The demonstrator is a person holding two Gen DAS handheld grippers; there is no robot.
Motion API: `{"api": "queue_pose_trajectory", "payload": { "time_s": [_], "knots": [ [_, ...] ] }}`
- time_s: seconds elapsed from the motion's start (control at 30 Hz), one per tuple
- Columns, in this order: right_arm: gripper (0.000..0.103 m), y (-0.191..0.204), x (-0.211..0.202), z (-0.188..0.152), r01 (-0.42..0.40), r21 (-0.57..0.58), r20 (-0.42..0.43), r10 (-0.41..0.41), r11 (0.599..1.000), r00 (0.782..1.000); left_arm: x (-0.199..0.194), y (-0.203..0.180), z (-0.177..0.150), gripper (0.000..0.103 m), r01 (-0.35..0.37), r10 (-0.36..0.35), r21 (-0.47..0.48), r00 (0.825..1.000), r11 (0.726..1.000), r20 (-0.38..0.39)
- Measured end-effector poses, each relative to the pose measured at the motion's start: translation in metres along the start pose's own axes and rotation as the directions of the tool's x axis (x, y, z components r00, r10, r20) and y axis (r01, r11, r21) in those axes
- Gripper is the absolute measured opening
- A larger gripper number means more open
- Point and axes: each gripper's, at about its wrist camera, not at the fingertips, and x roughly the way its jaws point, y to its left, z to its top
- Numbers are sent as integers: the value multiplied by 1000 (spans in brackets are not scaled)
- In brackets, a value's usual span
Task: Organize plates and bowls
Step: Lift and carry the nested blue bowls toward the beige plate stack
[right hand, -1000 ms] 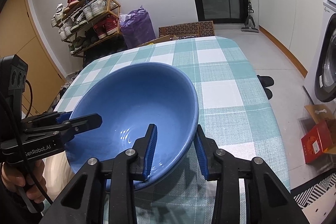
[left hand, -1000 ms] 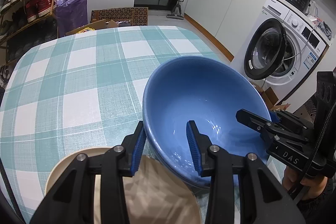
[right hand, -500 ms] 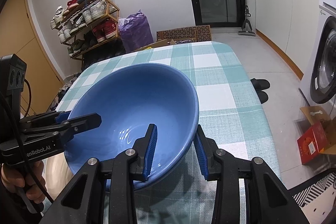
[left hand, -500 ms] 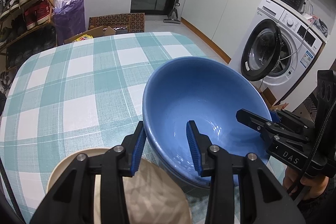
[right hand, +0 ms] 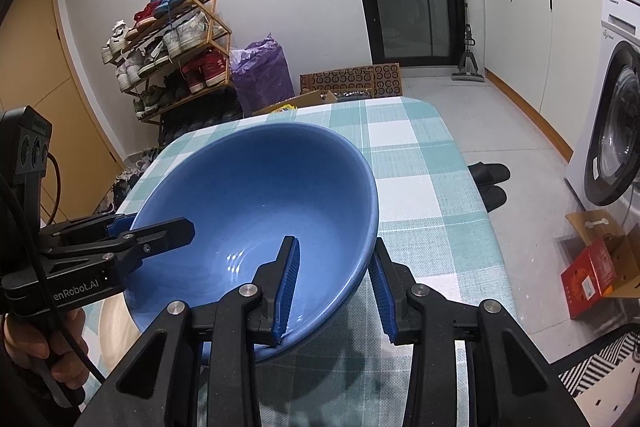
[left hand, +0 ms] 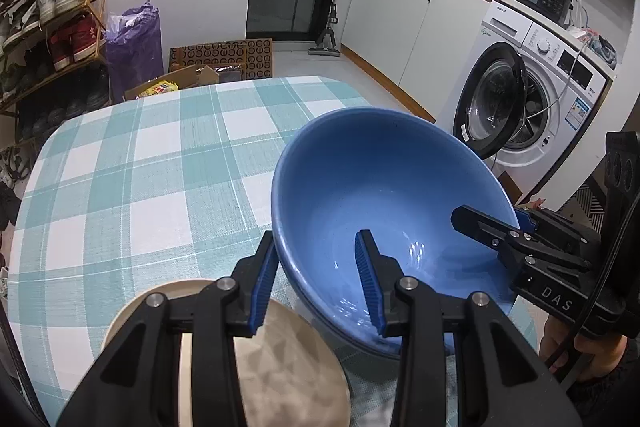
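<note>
A big blue bowl (left hand: 380,179) hangs tilted a little above the teal-and-white checked table (left hand: 120,167), held from two sides. My left gripper (left hand: 316,259) is shut on its near rim, one pad outside and one inside. From the opposite side my right gripper (right hand: 335,255) is shut on the rim of the same bowl (right hand: 260,195). Each gripper shows in the other's view: the right gripper (left hand: 480,223) and the left gripper (right hand: 160,231), with a hand on each handle. A beige plate (left hand: 280,347) lies on the table under my left gripper, partly hidden.
The table (right hand: 420,195) ends close on the right; beyond it are dark slippers (right hand: 490,175), a red box (right hand: 592,275) and a washing machine (left hand: 500,107) with its door open. A shoe rack (left hand: 52,19), a purple bag (left hand: 134,43) and cardboard boxes stand past the far edge.
Both grippers have risen together with the blue bowl in them, so the table and the beige plate sit lower and farther off. The grips have not changed.
</note>
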Motion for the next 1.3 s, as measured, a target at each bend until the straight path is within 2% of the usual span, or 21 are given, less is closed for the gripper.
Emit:
{"api": "queue_pose_trajectory", "payload": {
  "time_s": [0.57,1.3],
  "knots": [
    [37,15,-29,3,-17,-27,44,18,999,999,-32,0,-3,38,-20,21,-8,998,1000,53],
    [37,74,-48,2,-67,-108,64,74,992,995,-80,33,-22,38,-67,75,-73,991,995,115]
  ]
}}
